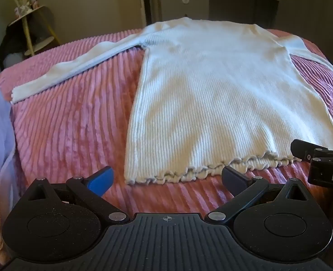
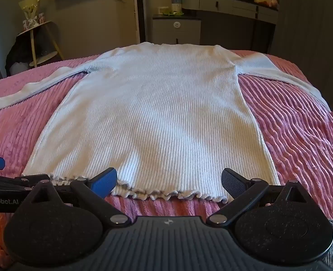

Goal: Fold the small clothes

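I have the white ribbed sweater (image 2: 152, 117) lying flat on the pink bedspread (image 2: 297, 135), body smooth, both sleeves stretched out to the sides, and its frilly hem (image 2: 164, 195) nearest me. Nothing is folded yet, so I judge the step in hand is taking hold of the garment for the first fold. To do it well I would bring each tool down onto one edge of the knit only, pinch the sweater and not the plush bedspread under it, and lift both sides together so the ribs stay straight and the fold lands square. The left hand-held gripper (image 1: 166, 178) stands spread as wide as it goes, holding nothing, poised just short of the hem's left corner. The right hand-held gripper (image 2: 169, 180) is likewise fully spread and empty, its fingers framing the hem's right half without pressing it.
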